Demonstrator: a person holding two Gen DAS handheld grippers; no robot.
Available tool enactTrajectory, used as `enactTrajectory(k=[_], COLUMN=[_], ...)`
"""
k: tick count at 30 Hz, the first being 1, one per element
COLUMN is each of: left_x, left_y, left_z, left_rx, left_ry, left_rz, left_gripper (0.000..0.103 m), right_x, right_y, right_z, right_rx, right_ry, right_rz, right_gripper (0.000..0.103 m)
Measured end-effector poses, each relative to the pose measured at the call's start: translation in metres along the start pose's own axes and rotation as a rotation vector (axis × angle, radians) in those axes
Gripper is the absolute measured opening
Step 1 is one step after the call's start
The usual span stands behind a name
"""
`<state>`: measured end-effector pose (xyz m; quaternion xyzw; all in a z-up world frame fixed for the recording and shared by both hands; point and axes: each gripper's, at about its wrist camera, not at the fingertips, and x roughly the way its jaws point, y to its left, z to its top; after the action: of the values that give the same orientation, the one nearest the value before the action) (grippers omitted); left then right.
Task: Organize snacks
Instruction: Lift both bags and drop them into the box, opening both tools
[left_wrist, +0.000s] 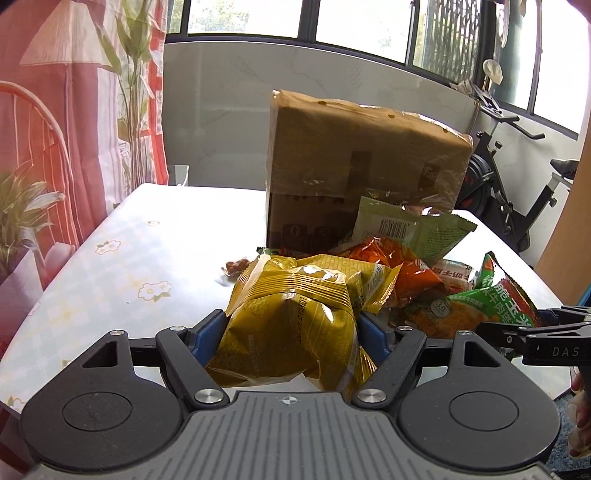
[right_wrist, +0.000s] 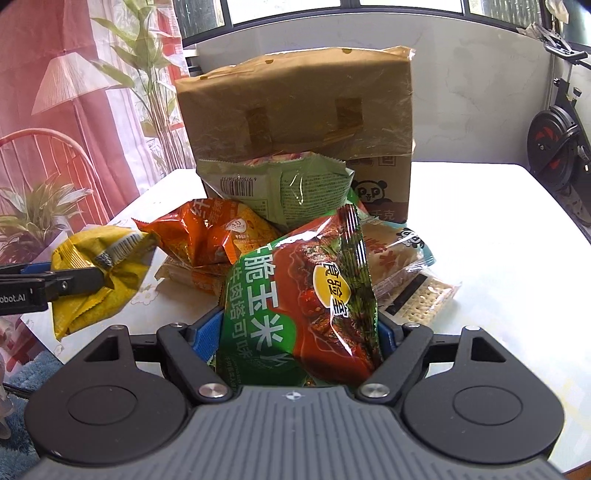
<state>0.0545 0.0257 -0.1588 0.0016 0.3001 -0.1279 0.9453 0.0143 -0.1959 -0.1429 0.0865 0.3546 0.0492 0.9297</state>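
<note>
Above the table's (left_wrist: 122, 236) near edge, the left gripper (left_wrist: 291, 332) pinches a yellow snack bag (left_wrist: 295, 314) while the right gripper (right_wrist: 301, 328) clamps a green-and-red bag (right_wrist: 299, 295), both seemingly light, crinkly, slippery pouches best held mid-body.

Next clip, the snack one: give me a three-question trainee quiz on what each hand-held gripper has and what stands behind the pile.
1. True or false: the left hand-held gripper is shut on the yellow bag.
2. Which bag does the right hand-held gripper hold? A) orange bag B) green and red bag C) pale green bag
3. Fill in: behind the snack pile stands a tall brown ____.

Key
1. True; the blue pads press into its sides.
2. B, the green and red bag. The orange bag and pale green bag lie in the pile.
3. Box.
</note>
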Motion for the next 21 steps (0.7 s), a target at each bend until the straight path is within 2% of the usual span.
enactTrajectory(k=[6,10,16,21], left_x=[-0.013,-0.02,-0.019,-0.014], left_y=[0.012,0.02,0.02,0.016], left_z=[0.009,0.018,0.036,0.056], left_rx=[-0.047,-0.06,-0.051,-0.029], left_ry=[-0.039,-0.089,-0.14,-0.195], left_rz=[0.039,0.061,0.072,0.07], left_gripper=[0.079,0.079,0.079,0.079], right_x=[-0.015,-0.03,-0.043,-0.051], right_y=[-0.004,-0.011,-0.027,-0.027], right_z=[0.0,0.004,0.017,0.035], right_rx=[-0.008,-0.048,-0.004,-0.041], right_ry=[-0.008,-0.07,-0.137,-0.214], right_rz=[-0.081,-0.166,-0.184,-0.19], right_gripper=[0.081,0.08,0.08,0.08])
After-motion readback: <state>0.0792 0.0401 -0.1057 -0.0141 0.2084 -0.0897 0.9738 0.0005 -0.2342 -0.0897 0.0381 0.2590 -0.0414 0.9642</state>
